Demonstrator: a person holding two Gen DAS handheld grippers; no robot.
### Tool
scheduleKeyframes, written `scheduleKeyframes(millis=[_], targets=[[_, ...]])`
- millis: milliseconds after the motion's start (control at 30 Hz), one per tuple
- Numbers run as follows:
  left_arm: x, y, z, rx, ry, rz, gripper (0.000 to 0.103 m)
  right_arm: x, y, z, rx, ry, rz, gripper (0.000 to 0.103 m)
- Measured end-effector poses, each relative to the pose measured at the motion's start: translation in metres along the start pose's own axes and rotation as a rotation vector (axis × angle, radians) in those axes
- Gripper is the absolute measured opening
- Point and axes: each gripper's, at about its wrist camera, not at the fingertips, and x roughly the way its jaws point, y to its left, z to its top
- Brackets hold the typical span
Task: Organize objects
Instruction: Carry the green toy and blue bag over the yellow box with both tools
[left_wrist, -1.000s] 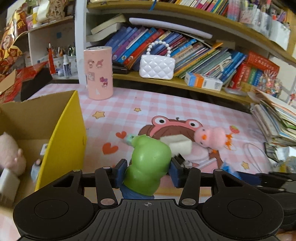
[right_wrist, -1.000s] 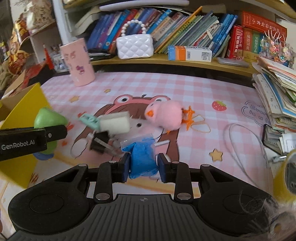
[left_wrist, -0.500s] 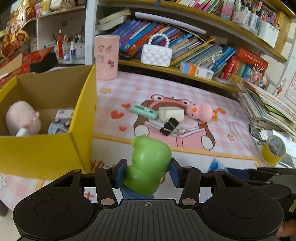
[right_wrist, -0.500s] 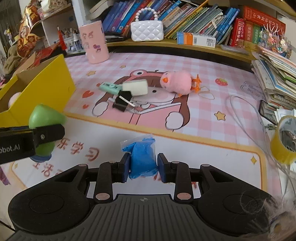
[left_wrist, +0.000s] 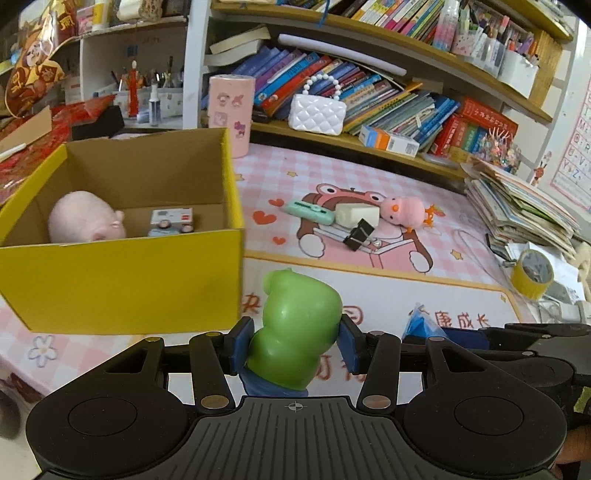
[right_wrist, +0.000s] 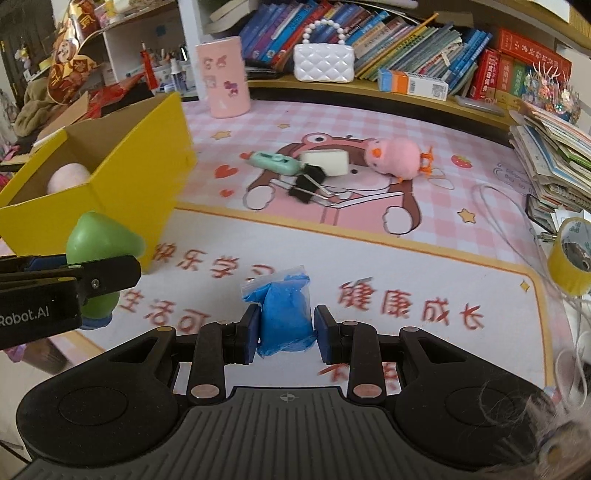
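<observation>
Bookshelves back a pink cartoon-mat table (left_wrist: 461, 280) where the left claw (left_wrist: 295, 345) clamps a smooth, probably slippery green rubbery toy (left_wrist: 297, 332) at its waist beside the yellow cardboard box (left_wrist: 122, 277), while the right claw (right_wrist: 284, 332) pinches a soft, light blue clay packet (right_wrist: 282, 314) mid-body.

Far ahead of fingers, wooden shelf (left_wrist: 369, 146) along back of bench; leaning row of books (left_wrist: 369, 92) on it. White quilted purse (left_wrist: 317, 114) with bead handle stands before books. Orange-and-white carton (left_wrist: 388, 137) lies on shelf right of purse. Pink cylinder (left_wrist: 229, 110) with stickers stands ahead, left of purse. Stack of papers (right_wrist: 554, 155) far right of fingers. Yellow tape roll (right_wrist: 570, 254) nearer, at right edge. Pink cartoon mat (right_wrist: 332, 236) covers bench under fingers.
</observation>
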Motion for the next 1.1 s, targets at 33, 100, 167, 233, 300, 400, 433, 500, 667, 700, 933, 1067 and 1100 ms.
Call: scheduleKeyframes(millis=[33, 100, 167, 233, 300, 400, 433, 500, 667, 700, 933, 1067, 1100], targets=[[-0.004, 0.004, -0.001, 0.003, -0.002, -0.002, 0.047, -0.001, 0.005, -0.001, 0.002, -0.001, 0.0, 0.029], [-0.01, 0.011, -0.004, 0.009, -0.003, -0.006, 0.047, -0.003, 0.015, -0.004, 0.005, -0.001, -0.001, 0.029], [-0.016, 0.019, -0.007, 0.012, -0.002, -0.01, 0.047, -0.004, 0.025, -0.007, 0.004, 0.0, 0.0, 0.029], [-0.02, 0.025, -0.01, 0.012, -0.001, -0.014, 0.047, -0.007, 0.035, -0.011, 0.0, 0.0, 0.0, 0.029], [-0.024, 0.031, -0.014, 0.013, 0.0, -0.016, 0.047, -0.008, 0.043, -0.014, -0.001, 0.0, -0.001, 0.029], [-0.031, 0.041, -0.018, 0.014, -0.001, -0.021, 0.047, -0.011, 0.055, -0.02, 0.0, 0.001, -0.002, 0.029], [-0.034, 0.044, -0.02, 0.013, -0.002, -0.021, 0.047, -0.011, 0.059, -0.022, 0.001, 0.001, -0.002, 0.029], [-0.039, 0.05, -0.022, 0.012, -0.005, -0.021, 0.047, -0.013, 0.066, -0.025, 0.001, -0.001, -0.002, 0.029], [-0.051, 0.065, -0.029, 0.006, -0.018, -0.014, 0.047, -0.016, 0.086, -0.03, -0.006, -0.01, 0.004, 0.029], [-0.054, 0.069, -0.03, 0.004, -0.022, -0.011, 0.047, -0.017, 0.091, -0.031, -0.009, -0.012, 0.006, 0.029], [-0.077, 0.096, -0.039, -0.017, -0.059, 0.018, 0.047, -0.021, 0.123, -0.035, -0.041, -0.031, 0.029, 0.029], [-0.092, 0.11, -0.041, -0.019, -0.095, 0.046, 0.047, -0.023, 0.143, -0.033, -0.072, -0.055, 0.045, 0.029], [-0.095, 0.114, -0.04, -0.018, -0.108, 0.057, 0.047, -0.024, 0.148, -0.032, -0.084, -0.062, 0.049, 0.029]])
